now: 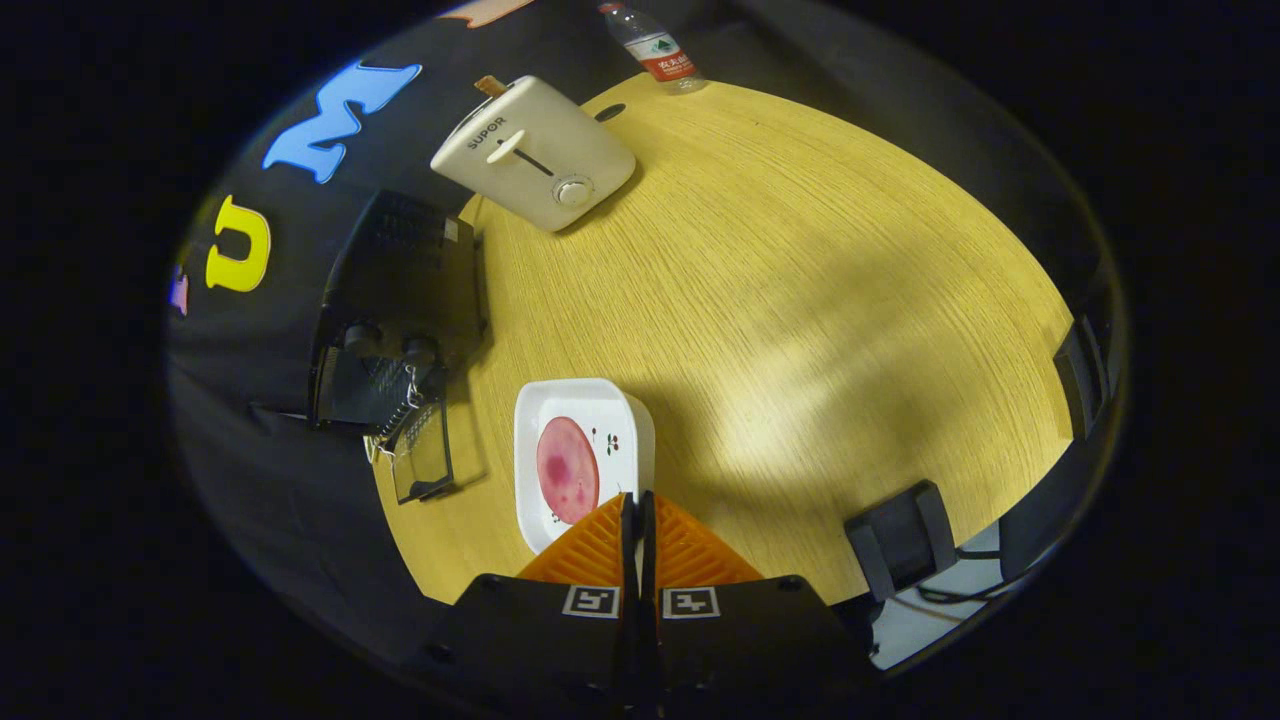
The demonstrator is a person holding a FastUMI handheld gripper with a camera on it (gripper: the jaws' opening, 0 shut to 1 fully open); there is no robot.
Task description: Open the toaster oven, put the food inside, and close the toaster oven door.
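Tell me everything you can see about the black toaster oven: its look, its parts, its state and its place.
The toaster oven is a black box, metal by its look, with vent holes in its top and two round knobs on its front. Its glass door hangs open, folded down toward the table, with small chains at its hinge side. It sits at the table's edge, by the black cloth wall, between the white toaster and the white plate. Nothing touches it; the shut gripper is over the plate.

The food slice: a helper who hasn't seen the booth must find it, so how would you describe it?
On the round wooden table, just ahead of the shut orange fingers, sits a white square plate. The food slice is the flat pink round on it, beside the black toaster oven.
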